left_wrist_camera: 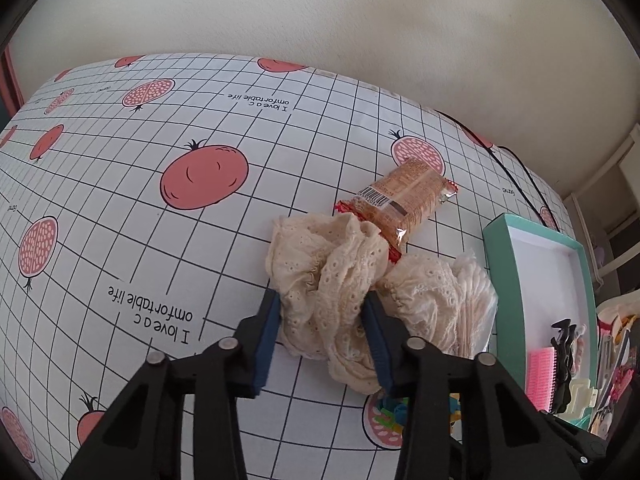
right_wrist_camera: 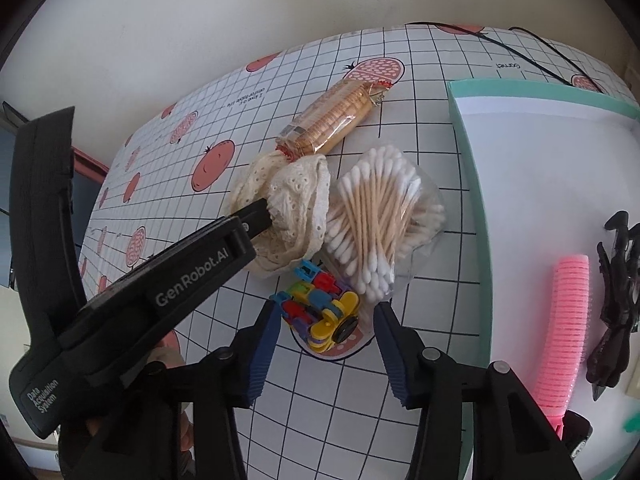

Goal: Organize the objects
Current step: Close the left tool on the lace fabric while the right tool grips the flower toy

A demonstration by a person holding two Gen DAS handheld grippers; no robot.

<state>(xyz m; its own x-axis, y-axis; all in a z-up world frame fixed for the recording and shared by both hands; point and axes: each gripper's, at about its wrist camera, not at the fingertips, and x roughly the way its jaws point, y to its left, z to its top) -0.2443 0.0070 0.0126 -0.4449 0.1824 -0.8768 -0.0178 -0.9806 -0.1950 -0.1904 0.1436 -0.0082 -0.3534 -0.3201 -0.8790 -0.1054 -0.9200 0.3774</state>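
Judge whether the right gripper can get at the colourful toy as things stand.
Probably yes: the right gripper hangs open right over the colourful toy, nothing between them. The cotton swabs crowd its far side.

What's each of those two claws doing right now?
Left gripper: shut on the lace cloth.
Right gripper: open, holding nothing, fingers either side of the toy.
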